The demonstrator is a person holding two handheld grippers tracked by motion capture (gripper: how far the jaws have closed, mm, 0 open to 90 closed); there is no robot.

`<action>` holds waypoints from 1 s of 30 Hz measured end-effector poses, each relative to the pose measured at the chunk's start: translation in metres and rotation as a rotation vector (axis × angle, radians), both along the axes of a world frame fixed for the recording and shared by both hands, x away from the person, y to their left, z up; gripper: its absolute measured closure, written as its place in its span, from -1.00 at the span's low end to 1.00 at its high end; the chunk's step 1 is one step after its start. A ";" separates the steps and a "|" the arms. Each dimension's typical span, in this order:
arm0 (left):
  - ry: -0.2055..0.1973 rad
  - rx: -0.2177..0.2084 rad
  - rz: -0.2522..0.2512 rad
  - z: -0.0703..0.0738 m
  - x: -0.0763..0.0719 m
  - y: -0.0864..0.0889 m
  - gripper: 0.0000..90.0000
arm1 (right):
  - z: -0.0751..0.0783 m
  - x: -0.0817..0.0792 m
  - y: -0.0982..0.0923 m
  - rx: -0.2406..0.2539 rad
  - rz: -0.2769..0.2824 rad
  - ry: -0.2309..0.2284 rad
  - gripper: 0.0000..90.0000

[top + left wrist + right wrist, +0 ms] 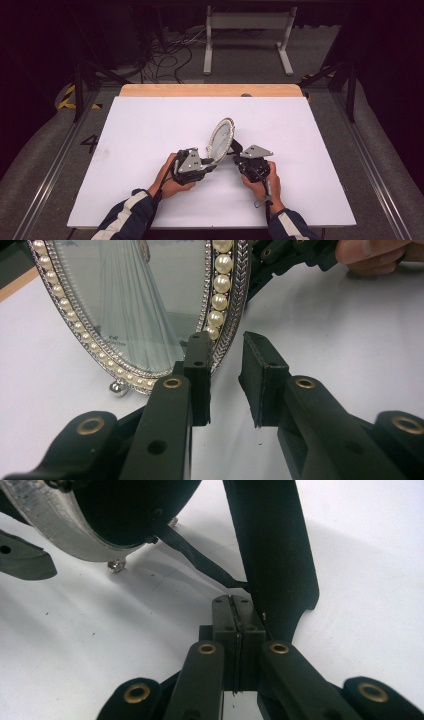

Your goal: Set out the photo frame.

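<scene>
An oval picture frame (221, 137) with a pearl-studded silver rim stands tilted on the white table (150, 130). In the left gripper view its glass front (135, 305) shows a pale gowned figure, and a small ball foot (118, 387) rests on the table. My left gripper (225, 347) is open, and the frame's lower rim lies at its left pad. My right gripper (233, 598) is shut behind the frame, right beside the black stand leg (275, 555) and the thin strap (200, 557). I cannot tell whether it touches them. From above, the left gripper (212, 161) and right gripper (235, 156) flank the frame's base.
A wooden strip (210, 90) borders the table's far edge. Beyond it on the floor stand a grey metal support (247, 30) and loose cables (165, 55). White table surface spreads to both sides of the hands.
</scene>
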State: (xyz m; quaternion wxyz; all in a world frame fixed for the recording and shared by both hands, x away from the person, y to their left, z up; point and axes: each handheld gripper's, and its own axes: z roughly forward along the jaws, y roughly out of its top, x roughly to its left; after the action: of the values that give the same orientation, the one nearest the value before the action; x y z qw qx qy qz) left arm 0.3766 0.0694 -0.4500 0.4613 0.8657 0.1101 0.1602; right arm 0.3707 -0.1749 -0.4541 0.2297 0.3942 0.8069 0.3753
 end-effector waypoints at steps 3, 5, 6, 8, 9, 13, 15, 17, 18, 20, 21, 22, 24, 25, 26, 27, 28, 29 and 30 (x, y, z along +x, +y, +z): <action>-0.001 0.002 0.005 -0.001 0.000 -0.001 0.62 | 0.000 0.001 -0.001 0.003 -0.004 0.004 1.00; 0.000 0.000 0.006 -0.002 0.001 -0.002 0.61 | 0.000 0.002 -0.001 0.005 -0.004 0.004 1.00; 0.001 -0.002 0.007 -0.002 0.001 -0.003 0.60 | 0.000 0.003 -0.002 0.004 -0.004 0.003 1.00; 0.001 -0.003 0.007 -0.002 0.001 -0.003 0.60 | -0.001 0.004 -0.003 0.004 -0.005 0.004 1.00; 0.001 -0.003 0.007 -0.002 0.001 -0.003 0.60 | -0.001 0.004 -0.003 0.004 -0.005 0.004 1.00; 0.008 -0.005 0.005 -0.003 0.001 -0.005 0.60 | -0.002 0.006 -0.004 -0.001 -0.004 0.000 1.00; 0.011 -0.001 -0.001 -0.004 0.001 -0.005 0.60 | -0.004 0.007 -0.005 -0.005 -0.009 0.007 1.00; 0.011 0.002 -0.002 -0.003 0.001 -0.005 0.59 | -0.004 0.008 -0.006 -0.004 -0.011 0.009 1.00; 0.011 0.002 -0.002 -0.003 0.001 -0.005 0.59 | -0.004 0.008 -0.006 -0.004 -0.011 0.009 1.00; 0.013 -0.001 -0.004 -0.003 0.001 -0.005 0.59 | -0.004 0.008 -0.006 -0.006 -0.012 0.009 1.00; 0.014 -0.002 -0.005 -0.003 0.001 -0.005 0.59 | -0.004 0.009 -0.006 -0.008 -0.012 0.008 1.00; 0.014 -0.003 -0.005 -0.003 0.001 -0.005 0.59 | -0.004 0.009 -0.006 -0.009 -0.012 0.008 1.00; 0.014 -0.003 -0.004 -0.003 0.001 -0.004 0.59 | -0.004 0.009 -0.006 -0.007 -0.014 0.007 1.00; 0.015 -0.006 -0.004 -0.003 0.001 -0.004 0.59 | -0.005 0.010 -0.007 -0.007 -0.015 0.007 1.00; 0.013 -0.007 -0.003 -0.002 0.001 -0.004 0.59 | -0.005 0.010 -0.007 -0.006 -0.016 0.007 1.00; 0.010 -0.004 -0.003 -0.001 0.001 -0.003 0.59 | -0.005 0.010 -0.007 -0.009 -0.016 0.006 1.00; 0.008 -0.001 -0.001 -0.001 0.001 -0.002 0.59 | -0.005 0.011 -0.008 -0.008 -0.017 0.007 1.00; 0.006 -0.004 -0.003 0.000 0.001 -0.002 0.58 | -0.005 0.011 -0.008 -0.007 -0.018 0.010 1.00; 0.006 -0.005 0.002 0.001 0.000 0.000 0.58 | -0.005 0.011 -0.008 -0.008 -0.018 0.011 1.00</action>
State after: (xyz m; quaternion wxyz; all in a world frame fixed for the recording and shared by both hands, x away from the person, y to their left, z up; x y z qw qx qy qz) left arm 0.3770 0.0691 -0.4494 0.4631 0.8649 0.1127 0.1575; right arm 0.3819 -0.1829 -0.4594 0.2303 0.4024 0.8061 0.3677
